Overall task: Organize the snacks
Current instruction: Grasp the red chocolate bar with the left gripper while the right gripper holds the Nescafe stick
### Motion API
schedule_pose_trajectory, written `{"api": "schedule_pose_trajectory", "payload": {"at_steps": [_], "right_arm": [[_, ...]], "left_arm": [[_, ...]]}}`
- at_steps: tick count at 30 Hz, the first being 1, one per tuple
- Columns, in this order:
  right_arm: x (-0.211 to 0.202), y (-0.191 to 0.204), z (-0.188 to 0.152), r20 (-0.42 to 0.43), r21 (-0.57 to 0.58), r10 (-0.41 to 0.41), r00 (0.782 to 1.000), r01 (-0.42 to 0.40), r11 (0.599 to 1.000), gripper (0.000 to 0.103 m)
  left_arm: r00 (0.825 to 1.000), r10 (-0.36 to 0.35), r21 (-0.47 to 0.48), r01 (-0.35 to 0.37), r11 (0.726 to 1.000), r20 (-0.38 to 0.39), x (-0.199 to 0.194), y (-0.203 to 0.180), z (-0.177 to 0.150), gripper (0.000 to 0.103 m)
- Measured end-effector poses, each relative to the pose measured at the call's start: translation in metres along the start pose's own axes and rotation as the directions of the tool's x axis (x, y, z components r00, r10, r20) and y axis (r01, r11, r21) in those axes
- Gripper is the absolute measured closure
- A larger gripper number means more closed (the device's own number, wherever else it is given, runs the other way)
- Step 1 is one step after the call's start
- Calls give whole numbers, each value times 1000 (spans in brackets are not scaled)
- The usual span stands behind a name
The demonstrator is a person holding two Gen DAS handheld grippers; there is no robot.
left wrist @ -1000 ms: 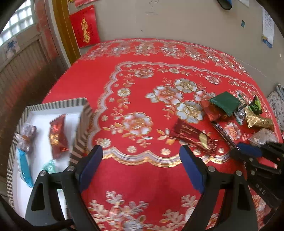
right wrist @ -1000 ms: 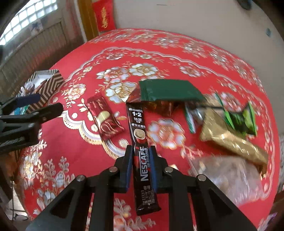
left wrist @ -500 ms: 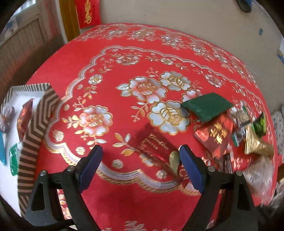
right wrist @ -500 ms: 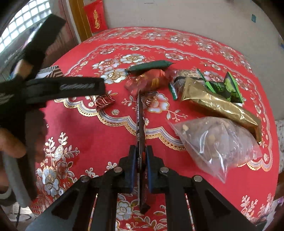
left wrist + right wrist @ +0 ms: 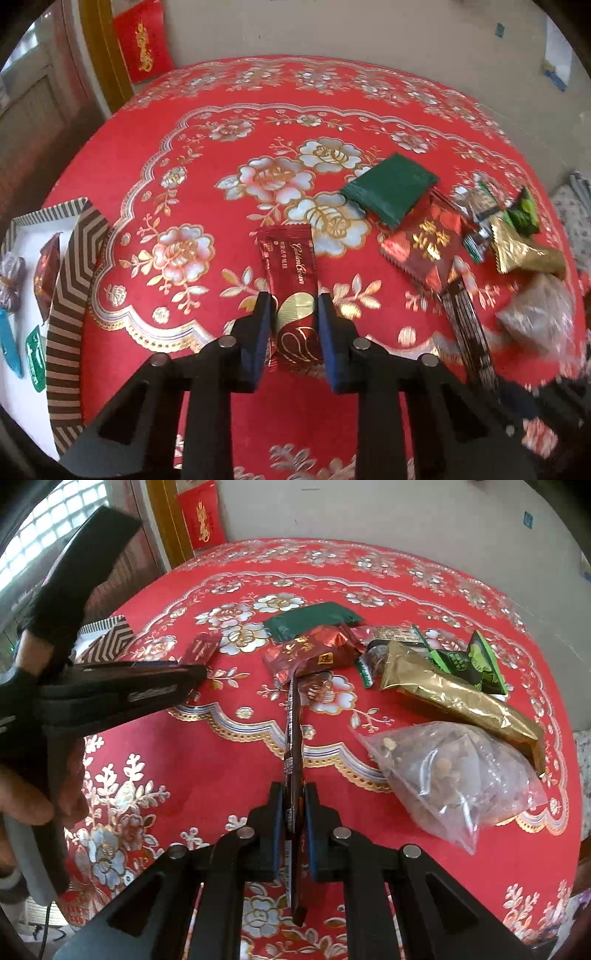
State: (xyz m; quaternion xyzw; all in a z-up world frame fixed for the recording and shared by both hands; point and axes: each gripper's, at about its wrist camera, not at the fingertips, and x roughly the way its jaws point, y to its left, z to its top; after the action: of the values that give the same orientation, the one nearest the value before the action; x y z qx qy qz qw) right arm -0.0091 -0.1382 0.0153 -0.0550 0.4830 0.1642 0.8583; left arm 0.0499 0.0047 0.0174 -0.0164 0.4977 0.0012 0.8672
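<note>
Table: red floral cloth (image 5: 207,155) under my view — beige wall beyond.
Left gripper (image 5: 295,314): I have its jaws clamped on the near end of the red chocolate bar (image 5: 291,273), lying flat.
Right gripper (image 5: 295,812): pinched narrow on the dark coffee stick (image 5: 293,734), turned edge-on.
Box: striped box (image 5: 70,295) at far left — some snacks inside.
Remaining: green packet (image 5: 391,188), gold pouch (image 5: 454,698), clear bag (image 5: 458,775) on the right.
</note>
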Motion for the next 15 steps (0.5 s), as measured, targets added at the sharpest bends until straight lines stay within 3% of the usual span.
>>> {"api": "schedule_pose_trajectory", "payload": {"at_steps": [7, 15], "right_arm": [[-4, 6, -8, 20, 41, 27, 999, -27, 999, 96], [-17, 17, -13, 75, 92, 47, 996, -54, 994, 96]], "left_arm": [[999, -15, 21, 14, 1000, 35, -19, 16, -26, 77], [994, -4, 89, -6, 996, 114, -46, 7, -47, 77]]}}
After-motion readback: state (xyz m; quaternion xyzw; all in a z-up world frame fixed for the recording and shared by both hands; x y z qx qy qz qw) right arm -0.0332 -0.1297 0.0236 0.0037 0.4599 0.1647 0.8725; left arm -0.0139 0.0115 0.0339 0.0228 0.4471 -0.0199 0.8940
